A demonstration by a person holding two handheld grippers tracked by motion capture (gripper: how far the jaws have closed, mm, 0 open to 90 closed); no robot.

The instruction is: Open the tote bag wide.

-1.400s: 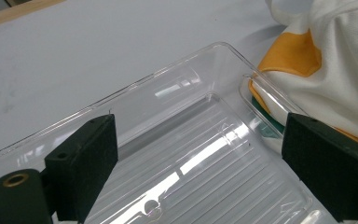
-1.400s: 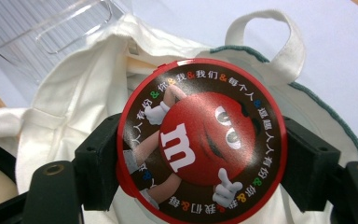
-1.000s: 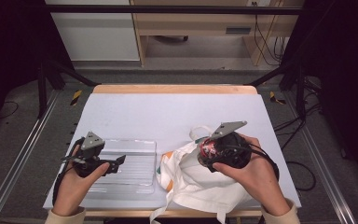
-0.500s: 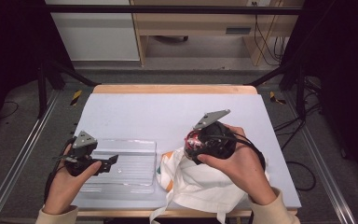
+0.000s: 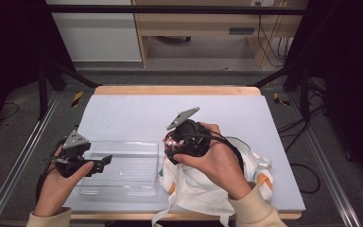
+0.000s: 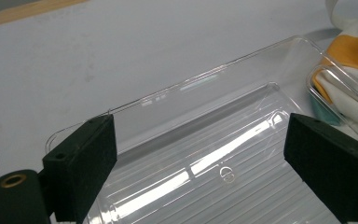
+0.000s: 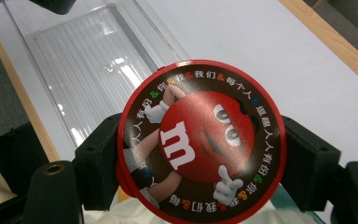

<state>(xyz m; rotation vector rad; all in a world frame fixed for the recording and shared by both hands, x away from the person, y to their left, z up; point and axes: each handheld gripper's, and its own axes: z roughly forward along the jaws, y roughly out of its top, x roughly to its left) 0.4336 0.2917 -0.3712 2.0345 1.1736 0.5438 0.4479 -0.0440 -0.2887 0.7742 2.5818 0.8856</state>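
White table (image 5: 123, 113): right gripper (image 7: 200, 154) view reveals red candy tin (image 7: 200, 140) clamped.

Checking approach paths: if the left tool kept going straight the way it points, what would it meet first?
Probably the clear plastic tray: the left tool is open and aimed down over its ribbed floor, with nothing between, though depth is unclear.

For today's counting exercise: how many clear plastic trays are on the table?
1. The clear tray lies at the table's near left, beside the cloth bag; the bag could hide something more.
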